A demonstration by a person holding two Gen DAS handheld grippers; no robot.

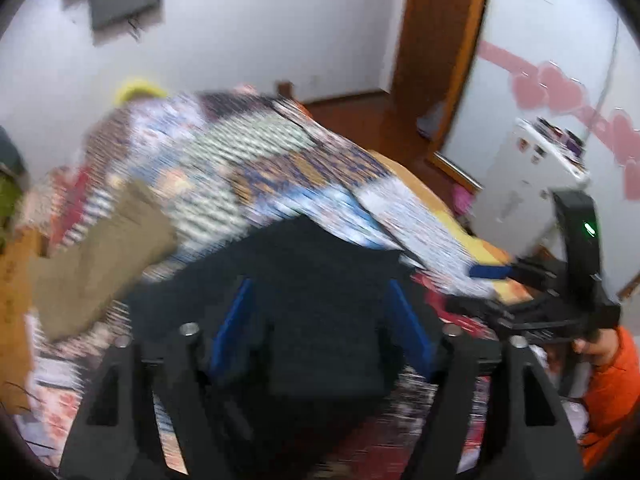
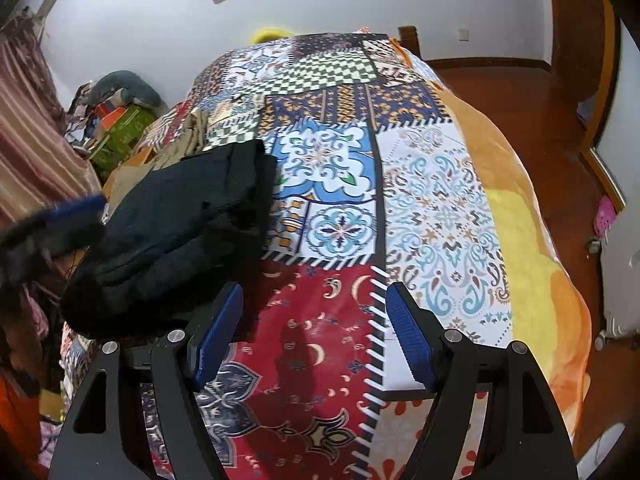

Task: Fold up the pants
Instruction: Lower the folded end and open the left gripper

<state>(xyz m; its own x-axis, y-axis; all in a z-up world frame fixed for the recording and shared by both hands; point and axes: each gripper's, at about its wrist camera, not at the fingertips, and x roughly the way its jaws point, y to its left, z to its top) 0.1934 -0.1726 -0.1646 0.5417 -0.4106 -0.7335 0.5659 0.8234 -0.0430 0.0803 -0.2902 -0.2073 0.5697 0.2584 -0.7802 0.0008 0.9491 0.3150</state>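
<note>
The black pants point(image 2: 180, 232) lie bunched in a folded heap on the left part of the patchwork bed cover point(image 2: 420, 184). In the blurred left wrist view the pants point(image 1: 320, 280) fill the space under and between my left gripper's blue pads; the left gripper point(image 1: 324, 320) is open just above them. My right gripper point(image 2: 314, 336) is open and empty over the red patch of the cover, to the right of the pants. It also shows at the right of the left wrist view point(image 1: 492, 276).
A pair of khaki pants point(image 1: 100, 256) lies on the bed beyond the black ones. Boxes and clutter point(image 2: 120, 128) stand left of the bed. A wooden floor point(image 2: 520, 92) and door frame are to the right. A white appliance point(image 1: 528, 176) stands by the wall.
</note>
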